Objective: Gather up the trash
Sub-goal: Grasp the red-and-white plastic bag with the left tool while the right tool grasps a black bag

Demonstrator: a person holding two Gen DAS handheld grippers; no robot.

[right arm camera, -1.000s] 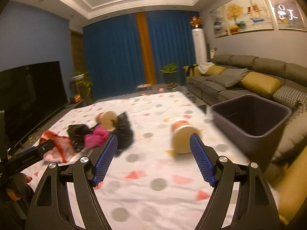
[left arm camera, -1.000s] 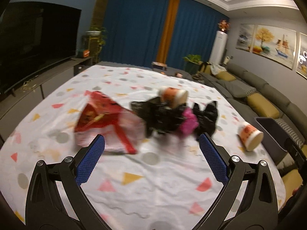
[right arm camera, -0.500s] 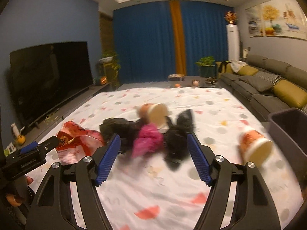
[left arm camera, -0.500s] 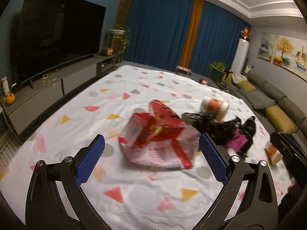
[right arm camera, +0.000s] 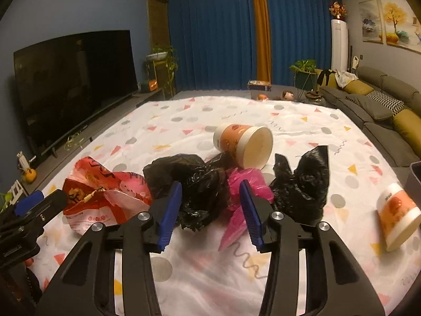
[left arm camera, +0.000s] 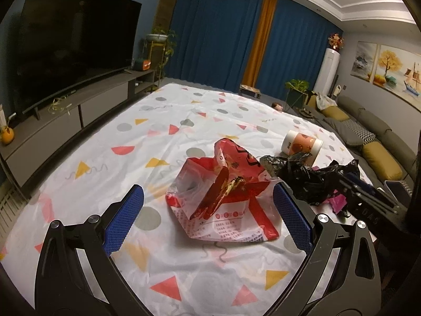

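Note:
Trash lies on a patterned white sheet [left arm camera: 163, 137]. A red and white snack bag [left arm camera: 223, 197] lies in front of my left gripper [left arm camera: 208, 210], which is open with its jaws on either side of the bag. In the right wrist view the snack bag [right arm camera: 105, 192] lies left of a crumpled black bag [right arm camera: 194, 184], a pink bag [right arm camera: 244, 184] and another black bag [right arm camera: 305, 184]. My right gripper [right arm camera: 210, 205] is partly closed around the black and pink bags; contact is not clear. An orange paper cup [right arm camera: 244, 144] lies on its side behind them, another cup [right arm camera: 397, 221] at the right.
A dark bin's corner [right arm camera: 415, 173] shows at the right edge. A TV [left arm camera: 71, 52] on a low cabinet runs along the left. A grey sofa [right arm camera: 381, 105] with yellow cushions lines the right. Blue curtains hang at the far end.
Both grippers swung left and came nearer the trash. The left one now frames the red snack bag. The right one has narrowed its jaws around the black and pink bags.

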